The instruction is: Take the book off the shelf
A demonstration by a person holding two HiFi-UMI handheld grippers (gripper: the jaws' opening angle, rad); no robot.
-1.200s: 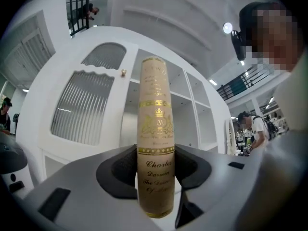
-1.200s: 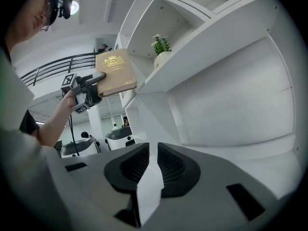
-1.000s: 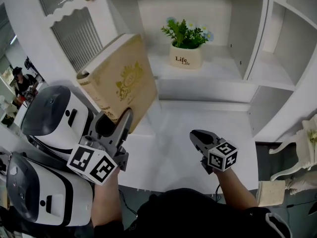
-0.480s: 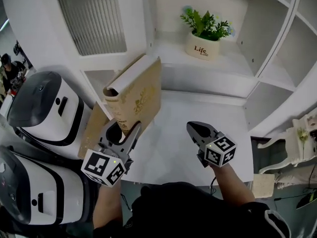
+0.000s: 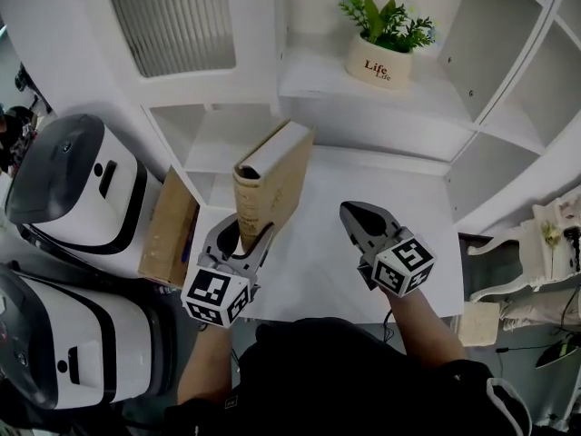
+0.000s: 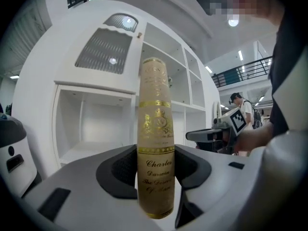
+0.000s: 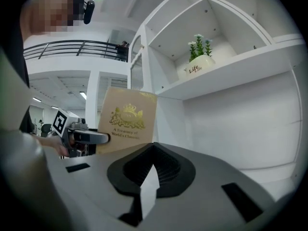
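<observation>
A tan hardback book (image 5: 272, 182) with gold print stands upright in the air in front of the white shelf unit (image 5: 363, 107), its spine (image 6: 155, 129) facing the left gripper's camera. My left gripper (image 5: 251, 241) is shut on the book's lower end, one jaw on each cover (image 6: 155, 177). In the right gripper view the book's front cover (image 7: 127, 121) shows at the left, with the left gripper (image 7: 84, 137) under it. My right gripper (image 5: 367, 223) hovers to the right of the book, shut, with nothing in it (image 7: 151, 165).
A potted plant (image 5: 377, 60) stands on the upper shelf. A white ledge (image 5: 363, 234) lies under both grippers. A second tan book (image 5: 168, 230) rests in a low compartment at the left. Two white and black machines (image 5: 68, 184) stand beside the shelf unit.
The book has swung from tilted, cover up, to upright with its spine toward me, and has come right and down, away from the shelf. The right gripper stays where it was.
</observation>
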